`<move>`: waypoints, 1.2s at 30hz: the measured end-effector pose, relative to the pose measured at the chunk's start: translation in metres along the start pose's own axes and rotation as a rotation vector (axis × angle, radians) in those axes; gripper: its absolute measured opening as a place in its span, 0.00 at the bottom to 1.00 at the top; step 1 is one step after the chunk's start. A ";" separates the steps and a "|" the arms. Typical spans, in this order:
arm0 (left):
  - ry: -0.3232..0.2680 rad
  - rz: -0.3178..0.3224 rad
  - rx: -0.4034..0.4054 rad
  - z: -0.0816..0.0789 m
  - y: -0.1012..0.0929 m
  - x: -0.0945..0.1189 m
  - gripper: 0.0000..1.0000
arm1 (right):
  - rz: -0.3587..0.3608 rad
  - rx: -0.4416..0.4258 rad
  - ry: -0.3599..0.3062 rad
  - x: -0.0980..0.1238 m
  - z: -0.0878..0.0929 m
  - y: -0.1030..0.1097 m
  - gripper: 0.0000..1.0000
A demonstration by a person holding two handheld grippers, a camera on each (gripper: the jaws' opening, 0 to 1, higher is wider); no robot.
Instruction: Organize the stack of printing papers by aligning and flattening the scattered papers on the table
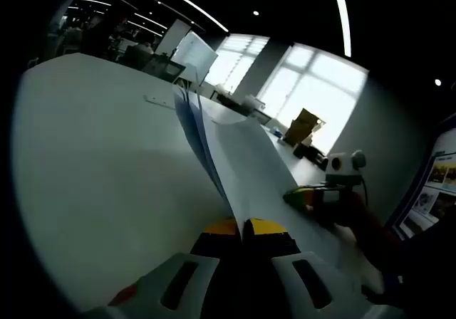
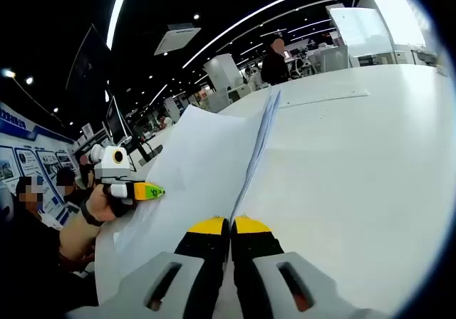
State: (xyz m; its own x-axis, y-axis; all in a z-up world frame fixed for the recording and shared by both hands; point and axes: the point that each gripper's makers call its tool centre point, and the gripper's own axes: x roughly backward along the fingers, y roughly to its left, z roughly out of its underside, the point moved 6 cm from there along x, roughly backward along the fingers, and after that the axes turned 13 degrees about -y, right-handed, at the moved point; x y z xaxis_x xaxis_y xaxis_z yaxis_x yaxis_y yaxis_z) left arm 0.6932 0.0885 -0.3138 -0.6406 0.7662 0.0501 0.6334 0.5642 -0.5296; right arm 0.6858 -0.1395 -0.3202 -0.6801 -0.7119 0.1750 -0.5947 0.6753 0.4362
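**A:** How is the stack of papers being held?

**B:** It is lifted on edge above the white table, gripped at two opposite edges; the left gripper is closed on the near edge in the left gripper view, its yellow tips pinched together on the sheets; the right gripper is likewise clamped shut on the stack in the right gripper view.

**B:** In each view, the opposite gripper can also be seen at the far edge.

**A:** Why upright rather than flat?

**B:** Probably so the loose sheets can be tapped down against the table and their edges brought level; some fanning can be seen along the top edge, so alignment is judged unfinished.
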 end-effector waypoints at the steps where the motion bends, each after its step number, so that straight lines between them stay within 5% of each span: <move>1: 0.000 0.000 0.000 0.000 0.000 0.000 0.08 | 0.001 0.000 0.000 0.000 0.000 0.000 0.00; 9: 0.010 -0.009 -0.009 0.002 -0.002 -0.001 0.08 | 0.016 0.028 0.007 -0.001 0.002 0.000 0.00; 15: 0.032 -0.036 -0.072 0.006 -0.002 -0.002 0.08 | 0.080 0.178 0.028 -0.005 0.008 0.000 0.02; 27: 0.035 -0.074 -0.178 0.007 0.001 -0.004 0.10 | 0.096 0.202 0.002 -0.007 0.008 -0.001 0.03; 36: 0.026 -0.089 -0.261 0.009 0.001 -0.005 0.12 | 0.125 0.362 -0.032 -0.005 0.008 0.002 0.08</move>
State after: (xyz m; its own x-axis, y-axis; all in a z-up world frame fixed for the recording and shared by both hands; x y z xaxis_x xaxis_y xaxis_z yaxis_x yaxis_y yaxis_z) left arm 0.6932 0.0828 -0.3218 -0.6891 0.7162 0.1104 0.6681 0.6869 -0.2860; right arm 0.6849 -0.1332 -0.3277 -0.7669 -0.6170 0.1767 -0.6150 0.7852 0.0726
